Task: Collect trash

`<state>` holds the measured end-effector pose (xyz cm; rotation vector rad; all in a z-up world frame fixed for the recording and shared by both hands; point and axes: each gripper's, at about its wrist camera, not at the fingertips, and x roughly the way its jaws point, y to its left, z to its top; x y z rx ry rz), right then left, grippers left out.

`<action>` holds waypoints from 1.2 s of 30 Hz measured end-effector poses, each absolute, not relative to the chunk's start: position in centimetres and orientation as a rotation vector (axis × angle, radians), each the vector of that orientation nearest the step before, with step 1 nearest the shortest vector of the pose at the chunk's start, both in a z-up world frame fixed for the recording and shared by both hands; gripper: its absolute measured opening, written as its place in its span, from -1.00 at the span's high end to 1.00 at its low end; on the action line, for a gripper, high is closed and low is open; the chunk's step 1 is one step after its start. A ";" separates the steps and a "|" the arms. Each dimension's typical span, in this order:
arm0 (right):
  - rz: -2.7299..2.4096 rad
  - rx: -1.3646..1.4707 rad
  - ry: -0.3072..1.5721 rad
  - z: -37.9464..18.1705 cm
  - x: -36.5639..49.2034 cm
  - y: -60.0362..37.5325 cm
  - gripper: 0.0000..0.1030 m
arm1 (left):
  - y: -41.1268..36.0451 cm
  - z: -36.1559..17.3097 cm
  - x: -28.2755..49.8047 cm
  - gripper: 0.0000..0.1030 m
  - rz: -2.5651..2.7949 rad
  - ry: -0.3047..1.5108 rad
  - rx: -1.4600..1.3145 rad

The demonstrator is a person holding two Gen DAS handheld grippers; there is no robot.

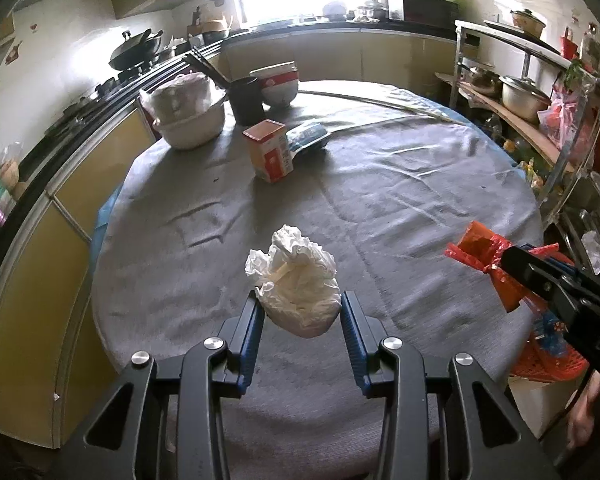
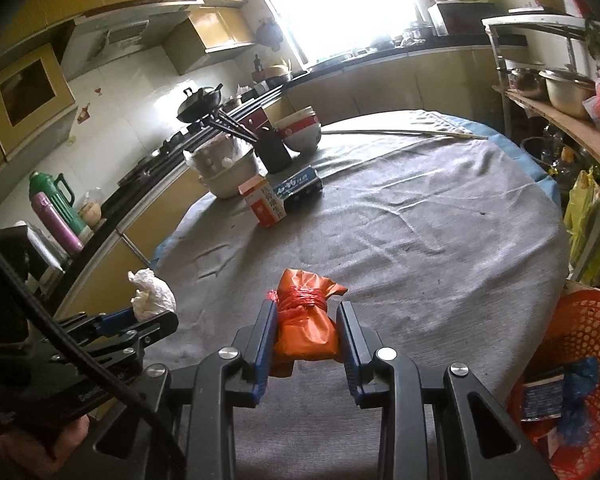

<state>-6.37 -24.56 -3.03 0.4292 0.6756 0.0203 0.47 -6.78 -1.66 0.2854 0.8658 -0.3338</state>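
A white knotted plastic bag hangs above the grey tablecloth, with my left gripper shut on its lower half. In the right wrist view the same white bag shows at the left in the left gripper. An orange bag tied with red string is pinched between the blue pads of my right gripper, lifted off the cloth. From the left wrist view the orange bag sticks out of the right gripper at the right. An orange mesh basket with wrappers sits beside the table.
On the round table's far side stand a red-and-white carton, a blue packet, a white pot, a black cup with chopsticks and stacked bowls. A metal rack with pots stands at the right, counters at the left.
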 end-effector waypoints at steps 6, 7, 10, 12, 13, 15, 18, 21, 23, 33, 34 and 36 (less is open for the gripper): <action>0.011 0.441 0.659 -2.4 -7.3 -25.5 0.36 | -7.4 -1.1 0.2 0.22 -0.350 0.857 0.289; 0.012 0.446 0.657 -2.4 -7.4 -25.6 0.37 | -7.5 -1.1 0.2 0.22 -0.350 0.854 0.292; 0.012 0.454 0.653 -2.4 -7.7 -25.8 0.36 | -7.5 -1.0 0.2 0.22 -0.349 0.852 0.294; 0.014 0.457 0.651 -2.3 -8.0 -25.8 0.37 | -7.4 -0.9 0.3 0.22 -0.341 0.849 0.292; 0.016 0.456 0.648 -2.2 -8.1 -25.8 0.37 | -7.3 -0.8 0.3 0.22 -0.337 0.850 0.290; 0.020 0.451 0.641 -2.0 -8.2 -25.7 0.37 | -7.1 -0.7 0.4 0.21 -0.332 0.849 0.285; 0.024 0.453 0.632 -1.7 -8.4 -25.7 0.37 | -6.7 -0.5 0.4 0.22 -0.323 0.847 0.279; 0.031 0.456 0.626 -1.5 -8.5 -25.6 0.37 | -6.3 -0.3 0.1 0.21 -0.318 0.843 0.280; 0.038 0.456 0.625 -1.3 -8.4 -25.5 0.36 | -5.9 0.0 0.1 0.21 -0.316 0.841 0.276; 0.034 0.460 0.637 -1.3 -7.3 -25.7 0.37 | -5.5 -0.2 1.1 0.21 -0.307 0.852 0.275; 0.030 0.461 0.638 -1.4 -7.1 -25.8 0.37 | -5.5 -0.4 1.4 0.21 -0.303 0.857 0.275; 0.021 0.459 0.646 -1.5 -6.6 -26.0 0.37 | -5.5 -0.7 1.9 0.21 -0.305 0.866 0.271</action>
